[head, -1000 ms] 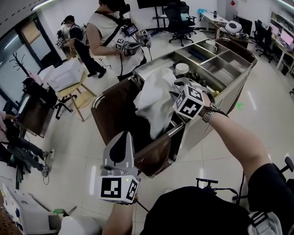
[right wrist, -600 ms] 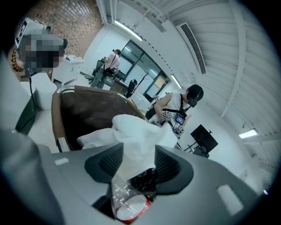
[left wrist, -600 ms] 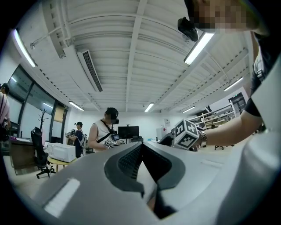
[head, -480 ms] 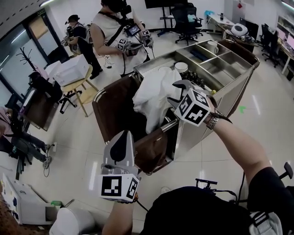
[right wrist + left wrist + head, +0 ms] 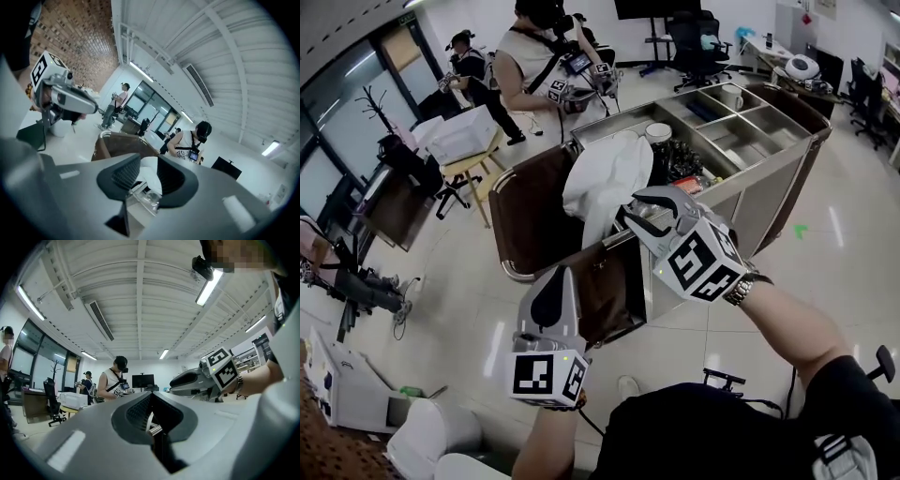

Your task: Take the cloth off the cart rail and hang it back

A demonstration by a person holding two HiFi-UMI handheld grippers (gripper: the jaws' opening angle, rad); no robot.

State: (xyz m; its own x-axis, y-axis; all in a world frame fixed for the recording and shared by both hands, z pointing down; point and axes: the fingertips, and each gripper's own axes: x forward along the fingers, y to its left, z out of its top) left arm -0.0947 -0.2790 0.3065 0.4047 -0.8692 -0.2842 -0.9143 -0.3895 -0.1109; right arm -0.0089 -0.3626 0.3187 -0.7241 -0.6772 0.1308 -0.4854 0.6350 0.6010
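Observation:
A white cloth (image 5: 602,183) hangs draped over the rail (image 5: 621,240) at the end of the steel cart (image 5: 778,141), above a brown bag (image 5: 530,211). My right gripper (image 5: 631,207) hovers just in front of the cloth and apart from it. It is open; its jaws have just been closing with nothing between them. In the right gripper view the cloth (image 5: 149,172) shows beyond the gap. My left gripper (image 5: 557,274) is lower, before the bag, shut and empty.
The cart's top compartments hold a white cup (image 5: 657,133), a mug (image 5: 731,94) and small items. A person (image 5: 544,75) with a headset and grippers stands behind the cart. A wooden chair with a white box (image 5: 459,141) is at the left, a white bin (image 5: 431,436) near my feet.
My right gripper has let go of the cloth and pulled back toward me. The cloth stays draped on the rail. The cart now looks farther off.

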